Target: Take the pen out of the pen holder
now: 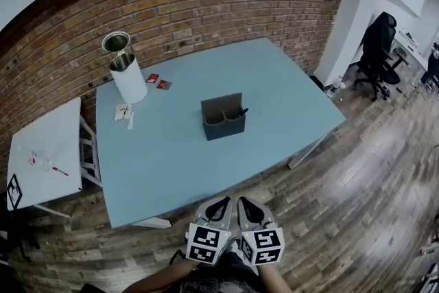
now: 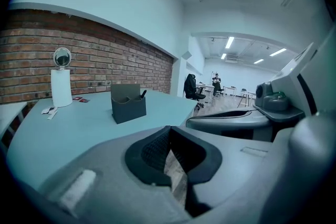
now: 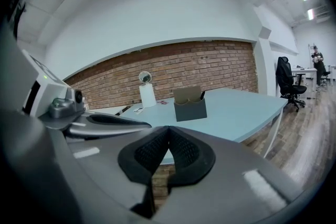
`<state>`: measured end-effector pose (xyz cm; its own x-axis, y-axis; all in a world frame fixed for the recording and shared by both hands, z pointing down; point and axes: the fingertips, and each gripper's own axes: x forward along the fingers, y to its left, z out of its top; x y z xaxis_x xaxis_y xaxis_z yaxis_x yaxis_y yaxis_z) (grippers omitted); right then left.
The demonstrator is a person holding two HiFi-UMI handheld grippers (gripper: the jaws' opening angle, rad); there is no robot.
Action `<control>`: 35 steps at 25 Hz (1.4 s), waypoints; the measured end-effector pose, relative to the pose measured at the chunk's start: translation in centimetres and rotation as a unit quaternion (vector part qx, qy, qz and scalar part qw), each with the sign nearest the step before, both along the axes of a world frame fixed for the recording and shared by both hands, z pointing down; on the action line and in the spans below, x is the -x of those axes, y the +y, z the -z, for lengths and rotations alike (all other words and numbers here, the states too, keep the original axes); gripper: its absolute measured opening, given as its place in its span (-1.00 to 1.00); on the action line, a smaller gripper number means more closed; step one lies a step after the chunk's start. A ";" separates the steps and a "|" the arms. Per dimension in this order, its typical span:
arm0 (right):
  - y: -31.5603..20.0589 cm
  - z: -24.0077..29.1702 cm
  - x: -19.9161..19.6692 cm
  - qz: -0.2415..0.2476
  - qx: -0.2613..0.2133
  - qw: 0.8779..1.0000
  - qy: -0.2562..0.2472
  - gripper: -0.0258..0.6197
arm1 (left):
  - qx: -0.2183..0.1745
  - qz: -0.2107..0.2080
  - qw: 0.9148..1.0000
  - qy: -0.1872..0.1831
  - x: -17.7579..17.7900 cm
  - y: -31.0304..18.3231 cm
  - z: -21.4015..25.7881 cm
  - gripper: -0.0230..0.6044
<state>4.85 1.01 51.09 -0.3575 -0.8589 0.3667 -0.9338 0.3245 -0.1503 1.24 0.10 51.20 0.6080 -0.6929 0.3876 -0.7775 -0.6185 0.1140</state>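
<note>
A dark grey pen holder (image 1: pixel 223 116) stands near the middle of the light blue table (image 1: pixel 164 161). The black pen (image 1: pixel 241 111) leans out of its right compartment. The holder also shows in the left gripper view (image 2: pixel 127 105) with the pen (image 2: pixel 143 94), and in the right gripper view (image 3: pixel 190 106) with the pen (image 3: pixel 202 95). My left gripper (image 1: pixel 218 209) (image 2: pixel 169 131) and right gripper (image 1: pixel 248 208) (image 3: pixel 168 129) hang side by side over the wooden floor, short of the table's near edge. Both are shut and hold nothing, and both point towards the holder.
At the table's far left a white cylinder (image 1: pixel 128 75) carries a round metal mirror, with small red packets (image 1: pixel 158 81) and white slips (image 1: pixel 124 112) nearby. A white side table (image 1: pixel 44 151) stands to the left. A brick wall runs behind; a black office chair (image 1: pixel 377 44) is at the far right.
</note>
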 end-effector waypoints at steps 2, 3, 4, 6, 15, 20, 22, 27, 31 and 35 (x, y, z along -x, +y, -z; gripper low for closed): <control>-0.8 -0.1 -0.5 0.012 0.002 1.000 0.000 -0.91 | 0.002 0.007 1.000 -0.003 -0.7 -0.8 -0.1 -0.93; -1.3 -0.1 -0.7 0.018 0.003 1.000 0.000 -0.91 | 0.002 0.010 1.000 -0.004 -1.0 -1.2 -0.2 -0.93; -1.6 -0.2 -0.8 0.024 0.003 1.000 0.001 -0.91 | 0.002 0.014 1.000 -0.006 -1.4 -1.5 -0.2 -0.93; -2.4 -0.3 -1.3 0.035 0.005 0.999 0.000 -0.91 | 0.002 0.018 1.000 -0.011 -2.1 -2.1 -0.2 -0.93; -5.1 -0.5 -2.9 0.070 0.009 0.997 -0.010 -0.91 | 0.004 0.047 0.998 -0.033 -3.4 -4.6 -0.7 -0.93; -6.0 -0.2 -3.8 0.081 0.007 0.997 -0.010 -0.91 | 0.008 0.057 0.998 -0.034 -4.4 -5.5 -0.6 -0.93; -6.2 -0.2 -4.3 0.081 0.007 0.997 -0.010 -0.91 | 0.007 0.059 0.998 -0.033 -4.8 -5.8 -0.4 -0.93; -6.6 -0.2 -4.9 0.078 0.008 0.997 -0.013 -0.91 | 0.007 0.062 0.997 -0.035 -5.2 -6.0 -0.4 -0.93; -6.8 -0.5 -4.9 0.080 0.011 0.997 -0.012 -0.91 | 0.010 0.060 0.998 -0.034 -5.5 -6.2 -0.6 -0.93; -7.5 -0.7 -5.0 0.076 0.013 0.997 -0.011 -0.91 | 0.011 0.058 0.998 -0.030 -5.6 -7.0 -0.8 -0.93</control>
